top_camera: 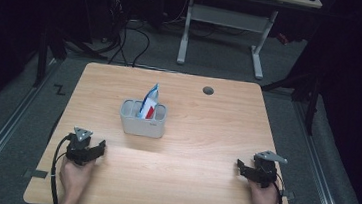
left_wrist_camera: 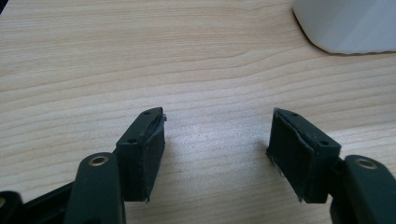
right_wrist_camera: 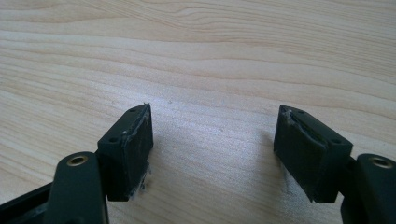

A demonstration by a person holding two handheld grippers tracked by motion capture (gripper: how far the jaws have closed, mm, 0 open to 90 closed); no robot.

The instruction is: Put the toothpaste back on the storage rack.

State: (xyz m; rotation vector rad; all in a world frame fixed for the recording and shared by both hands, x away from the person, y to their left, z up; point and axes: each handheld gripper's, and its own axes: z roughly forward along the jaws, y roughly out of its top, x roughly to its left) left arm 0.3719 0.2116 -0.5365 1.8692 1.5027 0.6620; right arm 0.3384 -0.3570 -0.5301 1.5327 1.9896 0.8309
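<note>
- Pouch (top_camera: 149, 102), the blue, white and red one, stands upright in the right-hand compartment of the white holder (top_camera: 141, 124), leaning a bit and poking well above the rim. The other compartment looks empty to me.
- Holder sits around the middle of the table (top_camera: 206, 134), well apart from both grippers, so nothing is being touched or held right now.
- My read on the step: both hands are parked at the near edge, either about to start or just finished. Can't say which.
- If the pouch is what gets grabbed, the next move needs a reach forward and inward, coming down over the top edge of the pouch and pinching it there, since the holder walls block the lower part.
- Left gripper (top_camera: 95, 150) rests low on the table near the left corner, pointing toward the holder, whose white corner (left_wrist_camera: 348, 25) shows at the top right of the left gripper view. Its 2 jaws are spread with bare wood between them.
- Right gripper (top_camera: 244, 169) mirrors it near the right corner, angled inward, jaws spread too, nothing in between.
- Both forearms come in from the bottom edge.
</note>
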